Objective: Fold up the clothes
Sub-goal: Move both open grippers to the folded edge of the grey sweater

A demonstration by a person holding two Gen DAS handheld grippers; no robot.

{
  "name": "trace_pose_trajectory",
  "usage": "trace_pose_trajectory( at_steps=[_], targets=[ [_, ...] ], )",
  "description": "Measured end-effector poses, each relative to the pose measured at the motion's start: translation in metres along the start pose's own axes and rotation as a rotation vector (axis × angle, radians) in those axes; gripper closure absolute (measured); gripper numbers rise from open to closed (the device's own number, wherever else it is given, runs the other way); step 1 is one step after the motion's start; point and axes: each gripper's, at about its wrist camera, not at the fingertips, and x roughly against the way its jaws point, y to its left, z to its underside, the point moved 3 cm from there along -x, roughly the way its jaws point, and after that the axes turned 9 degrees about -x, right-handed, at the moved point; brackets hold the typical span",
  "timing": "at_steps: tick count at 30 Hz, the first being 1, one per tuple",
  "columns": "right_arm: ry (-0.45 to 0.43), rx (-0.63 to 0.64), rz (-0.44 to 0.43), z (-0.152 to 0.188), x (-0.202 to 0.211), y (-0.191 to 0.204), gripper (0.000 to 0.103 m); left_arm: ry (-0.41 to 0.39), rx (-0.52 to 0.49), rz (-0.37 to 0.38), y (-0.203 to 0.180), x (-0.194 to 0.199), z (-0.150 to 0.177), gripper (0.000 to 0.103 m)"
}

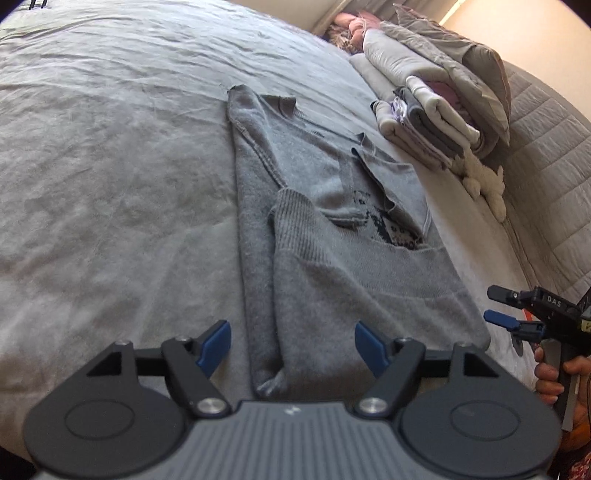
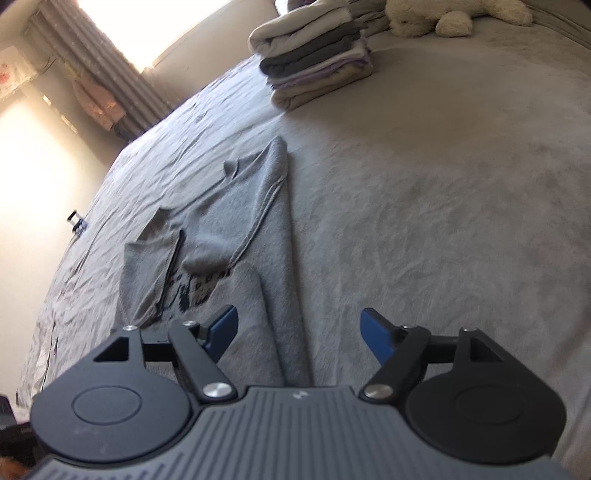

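Grey sweater (image 1: 332, 236) lies flat on the bed (image 1: 110, 184), centre of the left wrist view, running from 12 o'clock down to 6 o'clock at the near edge. Long side edges already turned inward, one sleeve laid across the chest over a dark knitted pattern, ribbed cuff showing mid-body. So it reads as a narrow strip, halfway through a fold; my guess is the lengthwise folds are done and the end-to-end fold remains.

Left hand-held gripper (image 1: 291, 347) sits above the near hem, jaws standing wide, nothing between the blue pads, no cloth pinched. Right hand-held gripper (image 2: 299, 334) same: jaws wide apart, empty, poised over the near end of the strip. In the left wrist view the right one shows at 3 o'clock, off the sweater's right edge, a hand (image 1: 550, 373) around its grip. Both pitched downward at the near hem, likely set up to take the two bottom corners together.

Stack of folded clothes (image 2: 314, 55) sits at 12 to 1 o'clock in the right wrist view, well apart from the sweater; probably the finished pile, kept clear so the working area stays free. White plush toy (image 2: 454, 14) just beyond it at 1 o'clock.

Bed cover is grey, soft, lightly creased all over; cloth should slide on it easily. Quilted headboard (image 1: 546, 155) at 3 o'clock in the left view. Curtain (image 2: 96, 74) and bright window (image 2: 147, 26) at 10 to 11 o'clock in the right view, strong backlight, pale wall beneath.
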Motion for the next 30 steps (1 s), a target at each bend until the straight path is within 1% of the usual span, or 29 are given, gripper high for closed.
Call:
trace_pose_trajectory(
  at_steps=[4,8,10,13,17,20,25,29,30],
  targets=[
    [0.061,-0.019,0.001,0.007,0.003,0.001,0.024,0.027,0.021,0.011,0.004,0.000,0.001,0.028],
    [0.096,-0.019,-0.012,0.012,0.007,0.002,0.022,0.022,0.042,0.046,0.007,0.001,0.005,0.026],
    [0.096,-0.007,-0.006,0.013,0.009,0.002,0.022,0.011,0.050,0.072,0.009,0.002,0.005,0.026],
    [0.091,-0.030,-0.009,0.014,0.012,-0.004,0.022,0.005,0.058,0.101,0.009,0.000,0.006,0.026],
    [0.105,-0.031,0.003,0.015,0.013,-0.010,0.022,0.022,0.011,0.081,0.002,-0.002,0.007,0.025],
    [0.104,-0.034,0.012,0.016,0.016,-0.014,0.022,0.024,0.011,0.079,0.001,-0.002,0.007,0.025],
    [0.108,-0.056,0.001,0.018,0.017,-0.017,0.022,0.026,-0.002,0.077,0.001,-0.002,0.011,0.025],
    [0.100,-0.049,-0.002,0.021,0.016,-0.016,0.022,0.021,0.000,0.091,0.003,0.001,0.013,0.025],
    [0.094,-0.058,-0.014,0.021,0.017,-0.017,0.022,0.020,0.003,0.095,0.004,0.001,0.014,0.025]
  ],
)
